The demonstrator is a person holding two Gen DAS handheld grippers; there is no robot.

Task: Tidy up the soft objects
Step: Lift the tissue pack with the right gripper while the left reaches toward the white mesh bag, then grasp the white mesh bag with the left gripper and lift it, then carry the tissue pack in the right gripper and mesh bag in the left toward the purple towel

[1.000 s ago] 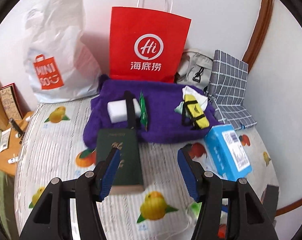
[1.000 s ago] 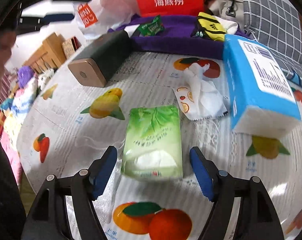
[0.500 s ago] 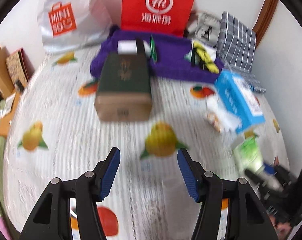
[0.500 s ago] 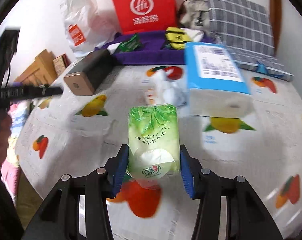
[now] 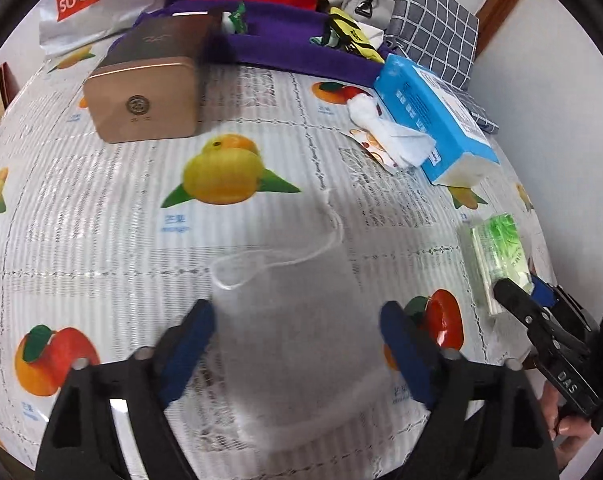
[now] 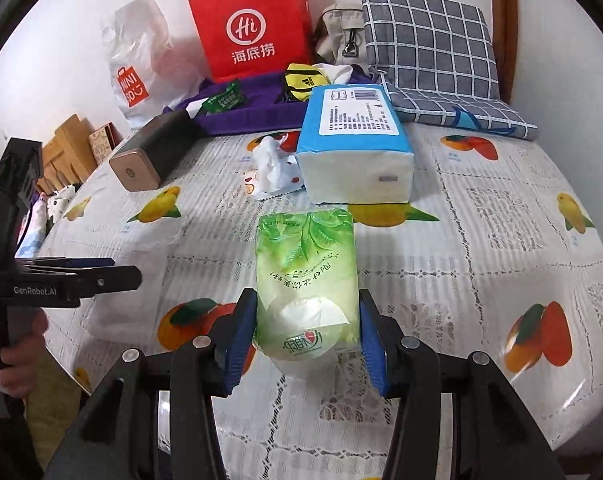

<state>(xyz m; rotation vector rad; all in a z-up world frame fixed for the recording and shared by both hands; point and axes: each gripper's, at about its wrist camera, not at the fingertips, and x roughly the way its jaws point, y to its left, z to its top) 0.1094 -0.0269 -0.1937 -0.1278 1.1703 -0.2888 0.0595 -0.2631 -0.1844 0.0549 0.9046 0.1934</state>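
Up front in the left wrist view, the left gripper [image 5: 297, 344] hangs wide apart over a translucent white pouch [image 5: 297, 360] on the fruit-print tablecloth [image 5: 101, 208]. Meanwhile, the right wrist view shows the right gripper [image 6: 307, 338] clamping the green tissue pack [image 6: 307, 276], lifted above the cloth.

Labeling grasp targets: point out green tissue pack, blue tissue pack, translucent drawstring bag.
green tissue pack [image 6: 306, 268], right wrist view, printed top face
blue tissue pack [image 6: 355, 114], right wrist view, white label
translucent drawstring bag [image 5: 297, 344], left wrist view, bag body
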